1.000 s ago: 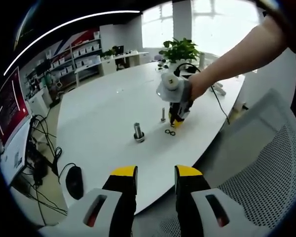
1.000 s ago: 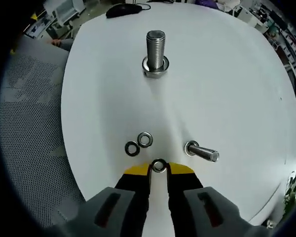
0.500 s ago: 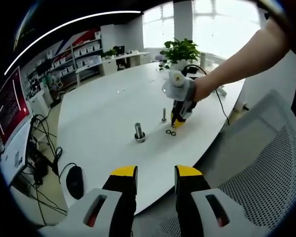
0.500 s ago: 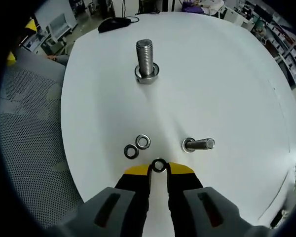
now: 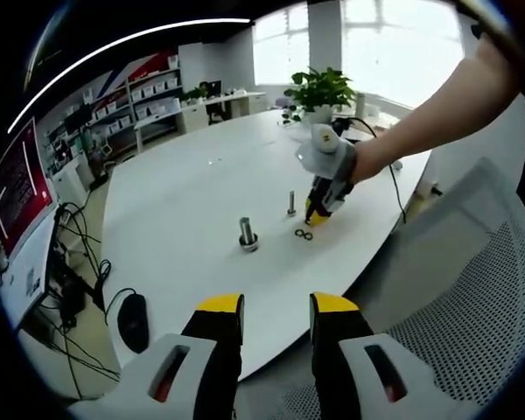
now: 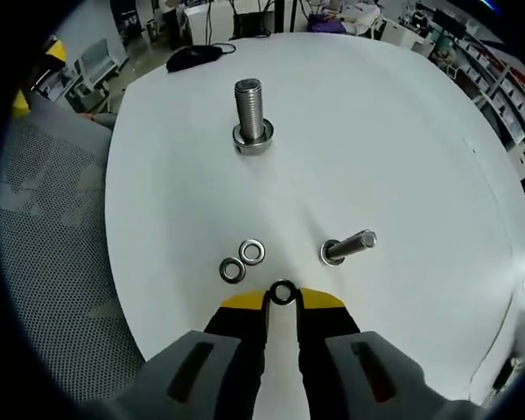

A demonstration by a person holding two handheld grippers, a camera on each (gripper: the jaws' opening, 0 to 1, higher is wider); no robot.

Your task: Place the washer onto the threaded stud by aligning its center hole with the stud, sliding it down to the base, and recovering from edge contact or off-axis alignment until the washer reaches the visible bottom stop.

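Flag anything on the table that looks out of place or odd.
Nothing stands out. Two loose washers lie flat beside each other, a large stud and a thinner stud stand on their bases, and the right gripper pinches a third washer at its tips.

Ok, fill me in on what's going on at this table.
A person works with a handheld gripper in each hand. The right gripper pinches a washer at its tips, lifted above the white table. Two more washers lie on the table below it. A large stud stands upright farther off, a thinner bolt nearer. The left gripper hangs back, open and empty.
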